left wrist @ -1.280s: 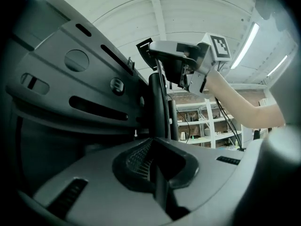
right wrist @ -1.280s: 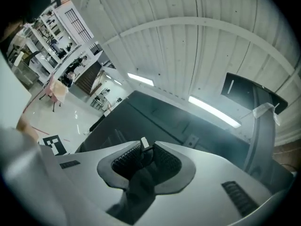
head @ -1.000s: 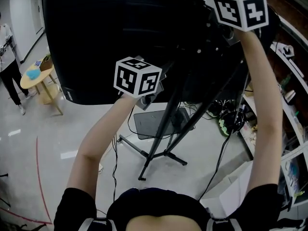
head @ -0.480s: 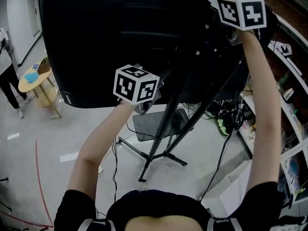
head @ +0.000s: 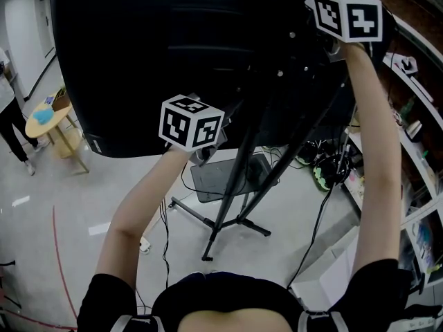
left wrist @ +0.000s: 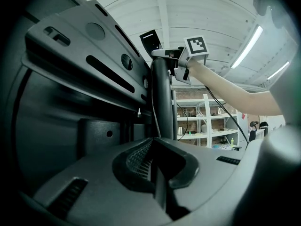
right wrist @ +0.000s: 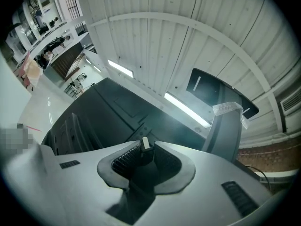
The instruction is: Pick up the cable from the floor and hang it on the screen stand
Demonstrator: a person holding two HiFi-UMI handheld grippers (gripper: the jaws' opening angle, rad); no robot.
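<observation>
Cable [left wrist: 151,102]: off the floor; a thin run rising close beside the screen stand pole [left wrist: 162,102], long axis near vertical.
Cable end [right wrist: 146,144]: pale-tipped plug, upright between the pads of my right tongs.
Right tongs [right wrist: 143,150]: clenched on the plug, held high behind the screen [head: 173,54].
Left tongs [left wrist: 153,144]: closed, apparently pinching the thin run lower down.
Governing relation: the pole top [right wrist: 225,131] lies right of and beyond my right tongs; the right hand is nearer.
Status: hanging judged not yet done.
</observation>
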